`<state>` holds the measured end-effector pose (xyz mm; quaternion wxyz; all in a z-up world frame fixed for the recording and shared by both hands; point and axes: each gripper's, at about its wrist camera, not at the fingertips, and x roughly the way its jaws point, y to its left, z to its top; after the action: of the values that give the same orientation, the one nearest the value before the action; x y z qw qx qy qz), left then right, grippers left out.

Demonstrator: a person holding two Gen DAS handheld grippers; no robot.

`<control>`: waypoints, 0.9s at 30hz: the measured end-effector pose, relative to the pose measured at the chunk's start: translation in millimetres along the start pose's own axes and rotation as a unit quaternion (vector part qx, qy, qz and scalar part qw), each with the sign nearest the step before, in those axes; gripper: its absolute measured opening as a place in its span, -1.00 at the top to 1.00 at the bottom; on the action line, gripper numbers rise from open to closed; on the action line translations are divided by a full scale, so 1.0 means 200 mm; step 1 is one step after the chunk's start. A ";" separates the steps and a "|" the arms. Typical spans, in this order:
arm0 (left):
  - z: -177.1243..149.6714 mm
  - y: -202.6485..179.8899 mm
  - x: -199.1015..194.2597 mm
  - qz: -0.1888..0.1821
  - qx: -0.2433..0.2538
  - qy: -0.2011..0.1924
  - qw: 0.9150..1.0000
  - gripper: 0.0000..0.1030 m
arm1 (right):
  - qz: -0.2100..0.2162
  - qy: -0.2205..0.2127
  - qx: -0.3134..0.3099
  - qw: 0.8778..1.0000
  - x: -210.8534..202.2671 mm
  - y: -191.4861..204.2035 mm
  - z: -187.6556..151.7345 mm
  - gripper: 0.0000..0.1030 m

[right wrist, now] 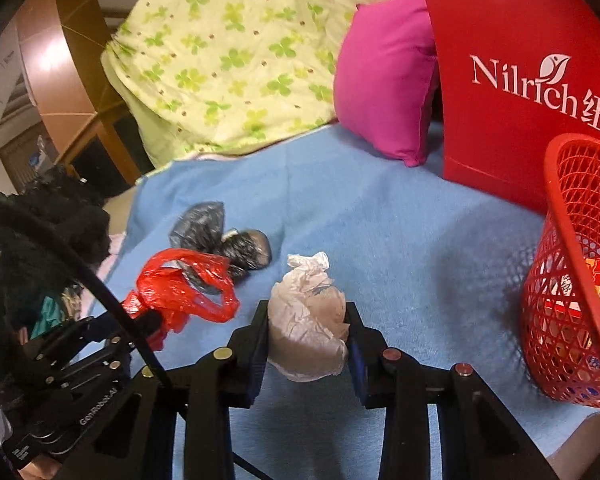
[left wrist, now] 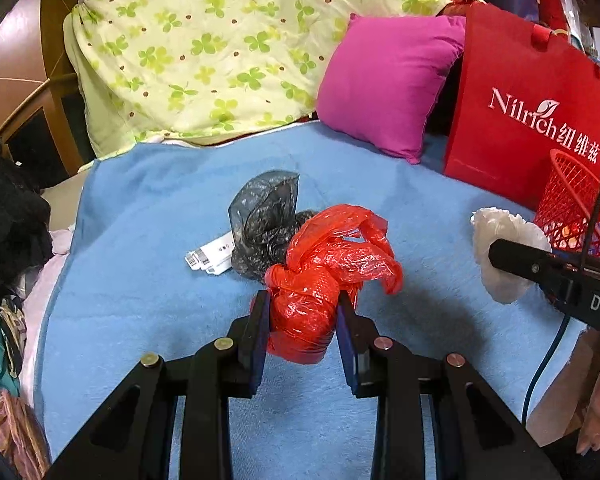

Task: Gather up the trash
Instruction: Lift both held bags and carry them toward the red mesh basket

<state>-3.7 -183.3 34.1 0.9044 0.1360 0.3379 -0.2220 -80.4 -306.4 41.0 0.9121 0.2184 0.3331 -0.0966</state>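
While our left hand-held gripper (left wrist: 302,312) clamps the red bag (left wrist: 324,276) and our right hand-held gripper (right wrist: 307,320) clamps the white bag (right wrist: 306,320), we judge both are lifted and next need carrying to the basket (right wrist: 580,280) at right of frame

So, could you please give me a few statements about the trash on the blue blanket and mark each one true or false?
1. The left gripper is clamped on a crumpled red plastic bag. True.
2. The right gripper is empty. False: it grips a crumpled white plastic bag.
3. A crumpled dark grey plastic bag lies on the blue blanket. True.
4. The red mesh plastic basket is empty. False: small boxes show through its mesh.
5. The magenta cushion lies inside the basket. False: it leans beside the red Nilrich shopping bag.
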 end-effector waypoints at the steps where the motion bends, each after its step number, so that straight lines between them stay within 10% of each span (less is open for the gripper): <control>1: 0.01 -0.01 -0.02 0.002 0.002 -0.004 1.000 0.36 | 0.002 -0.003 0.000 1.000 -0.02 0.00 0.00 0.29; 27: 0.09 -0.24 -0.24 0.011 0.020 -0.065 0.998 0.36 | 0.025 -0.152 0.012 0.988 -0.54 -0.11 -0.08 0.29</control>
<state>-49.2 -217.2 74.8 0.9238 0.1431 0.2728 -0.2272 -178.9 -314.8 93.9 0.9516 0.2207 0.1834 -0.1100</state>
